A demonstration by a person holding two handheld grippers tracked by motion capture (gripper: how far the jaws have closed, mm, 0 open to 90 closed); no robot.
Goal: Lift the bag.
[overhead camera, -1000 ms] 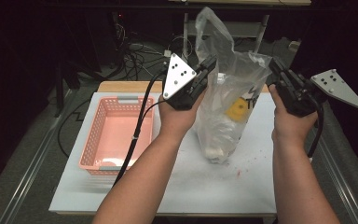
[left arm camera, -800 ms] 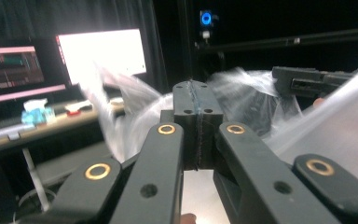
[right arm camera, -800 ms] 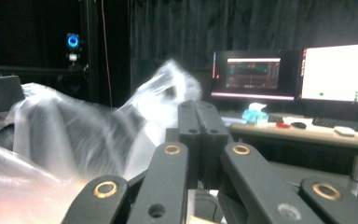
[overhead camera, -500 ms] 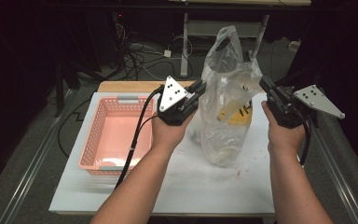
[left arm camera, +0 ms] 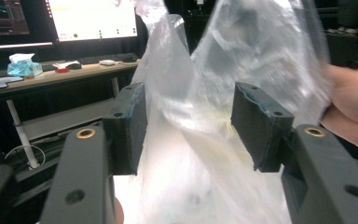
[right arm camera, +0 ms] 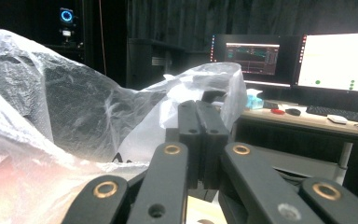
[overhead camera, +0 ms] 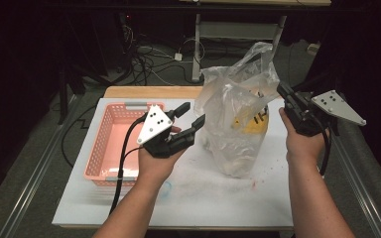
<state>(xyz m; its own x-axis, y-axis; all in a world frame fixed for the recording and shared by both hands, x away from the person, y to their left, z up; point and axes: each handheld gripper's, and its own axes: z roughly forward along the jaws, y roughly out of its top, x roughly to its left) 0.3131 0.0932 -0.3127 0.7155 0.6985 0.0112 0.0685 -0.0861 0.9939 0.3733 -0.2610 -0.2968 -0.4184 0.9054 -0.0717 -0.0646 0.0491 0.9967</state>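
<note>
1. Left hand-held gripper (overhead camera: 189, 119) has its jaws spread wide apart. It holds nothing. It sits just beside the left side of the clear plastic bag (overhead camera: 238, 124).
2. From the left gripper view, the bag (left arm camera: 200, 116) shows in the gap between the two black jaws, a little farther off. You cannot tell if the jaws touch it.
3. Right hand-held gripper (overhead camera: 284, 93) has its jaws pressed together. It is up at the top right edge of the bag, and it seems to pinch the thin plastic there.
4. From the right gripper view, the shut jaws (right arm camera: 201, 121) point up, with crinkly plastic (right arm camera: 74, 116) close on their left side.
5. The bag stands up on the white worktop (overhead camera: 218, 198), near the middle. Its top is open and floppy.
6. Inside the bag you can see something yellow (overhead camera: 252, 123) with dark marks, and pale stuff lower down. It is too blurry to say what they are.
7. A pink basket (overhead camera: 110, 148) sits on the left part of the worktop, apart from the bag. Its inside looks bare.
8. Small red specks (overhead camera: 258, 174) lie on the worktop near the bottom of the bag.
</note>
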